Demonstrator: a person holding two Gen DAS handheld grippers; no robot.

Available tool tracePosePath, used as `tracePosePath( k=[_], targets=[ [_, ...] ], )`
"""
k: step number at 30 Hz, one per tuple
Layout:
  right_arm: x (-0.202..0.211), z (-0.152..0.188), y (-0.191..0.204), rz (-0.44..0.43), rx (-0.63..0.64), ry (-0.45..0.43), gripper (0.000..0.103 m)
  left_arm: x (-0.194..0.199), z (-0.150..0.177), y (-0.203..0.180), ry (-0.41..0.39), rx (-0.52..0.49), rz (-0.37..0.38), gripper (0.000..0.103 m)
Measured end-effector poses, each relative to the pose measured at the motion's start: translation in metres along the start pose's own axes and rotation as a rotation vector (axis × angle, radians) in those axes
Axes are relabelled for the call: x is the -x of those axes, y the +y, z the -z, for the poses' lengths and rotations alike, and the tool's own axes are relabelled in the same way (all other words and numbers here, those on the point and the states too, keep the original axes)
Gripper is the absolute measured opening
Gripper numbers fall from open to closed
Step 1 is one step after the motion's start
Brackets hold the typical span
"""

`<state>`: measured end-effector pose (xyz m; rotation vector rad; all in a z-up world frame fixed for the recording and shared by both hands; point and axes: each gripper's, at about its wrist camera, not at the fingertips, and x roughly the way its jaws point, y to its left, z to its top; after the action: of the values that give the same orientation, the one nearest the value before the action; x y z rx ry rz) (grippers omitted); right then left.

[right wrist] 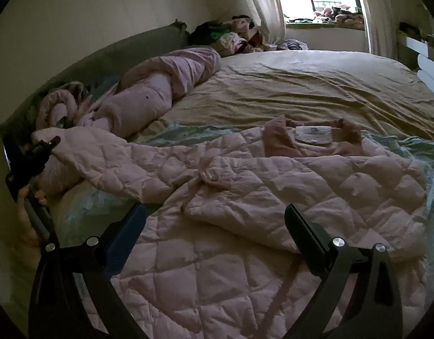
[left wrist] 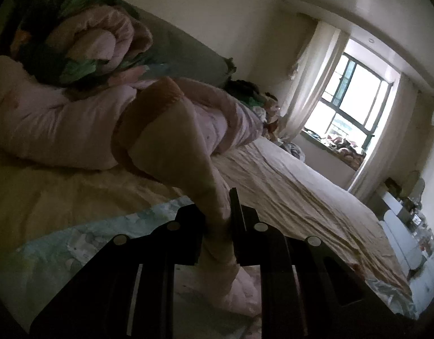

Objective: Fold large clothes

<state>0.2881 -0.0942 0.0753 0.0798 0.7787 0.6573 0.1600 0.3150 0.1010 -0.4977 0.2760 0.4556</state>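
Note:
A pink quilted coat [right wrist: 245, 197] lies spread on the bed, collar and white label [right wrist: 313, 135] at the far side. Its left sleeve [right wrist: 109, 158] stretches out to the left. My left gripper [left wrist: 217, 212] is shut on the sleeve cuff [left wrist: 171, 147], which rises pale and orange-lined in front of the camera; that gripper also shows in the right wrist view [right wrist: 41, 147] at the far left, held by a hand. My right gripper [right wrist: 217, 220] is open and empty, its fingers [right wrist: 307, 237] apart just above the coat's body.
A rolled pink duvet [right wrist: 160, 90] lies along the grey headboard [right wrist: 126, 48]. Beige sheet [right wrist: 301, 90] covers the far bed, with a light blue cloth [right wrist: 166, 138] under the coat. Piled clothes [right wrist: 239, 34] sit by the window [left wrist: 355, 99]. White furniture [left wrist: 400, 226] stands at right.

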Motion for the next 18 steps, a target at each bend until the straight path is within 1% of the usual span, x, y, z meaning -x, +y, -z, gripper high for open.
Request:
tracePosePath(
  k=[2, 4, 6, 18],
  targets=[
    [0.009, 0.001, -0.003, 0.015, 0.002, -0.014, 0.098, 0.003, -0.002, -0.01, 0.007, -0.018, -0.001, 0.009],
    [0.02, 0.003, -0.003, 0.053, 0.027, -0.036, 0.098, 0.007, -0.003, -0.018, 0.01, -0.027, 0.007, 0.009],
    [0.024, 0.005, -0.006, 0.056, 0.029, -0.042, 0.098, 0.01, -0.005, -0.028, 0.012, -0.046, 0.009, 0.009],
    [0.062, 0.018, -0.042, 0.012, -0.057, -0.088, 0.098, 0.027, -0.006, -0.097, 0.02, -0.122, 0.045, 0.009]
  ],
)
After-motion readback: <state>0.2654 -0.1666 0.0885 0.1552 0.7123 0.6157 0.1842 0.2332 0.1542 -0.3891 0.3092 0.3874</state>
